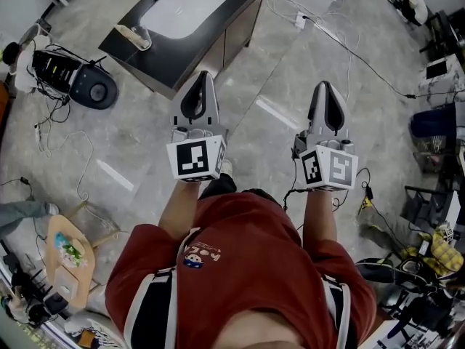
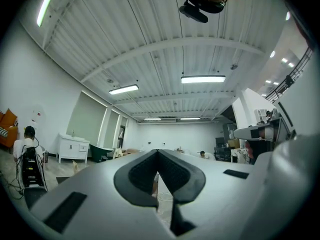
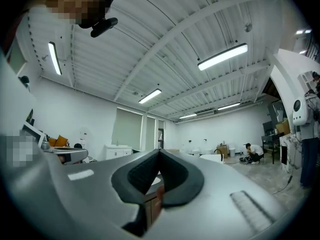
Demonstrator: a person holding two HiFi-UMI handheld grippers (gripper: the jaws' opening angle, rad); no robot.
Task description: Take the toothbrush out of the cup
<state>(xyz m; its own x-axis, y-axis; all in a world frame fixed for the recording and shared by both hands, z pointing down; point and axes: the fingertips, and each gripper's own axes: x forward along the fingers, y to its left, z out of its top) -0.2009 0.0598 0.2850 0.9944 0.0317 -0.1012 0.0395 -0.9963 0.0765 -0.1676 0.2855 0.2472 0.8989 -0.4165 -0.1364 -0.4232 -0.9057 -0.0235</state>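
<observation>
Left fingers (image 1: 209, 97) and right fingers (image 1: 338, 107) are pressed together, empty; the cup (image 1: 136, 38) (toothbrush too small to make out) stands on the bench (image 1: 145, 60) well ahead, nearer the left fingers and to their left.

Nothing reads clearly; the emblem (image 1: 197, 255) on the red shirt (image 1: 251, 231) is blurred.

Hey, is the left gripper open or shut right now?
Shut. The left gripper shows its jaw tips touching in its own view, nothing between them.

cup (image 1: 139, 39) on vanity (image 1: 207, 53) (left of basin (image 1: 186, 7))
</observation>
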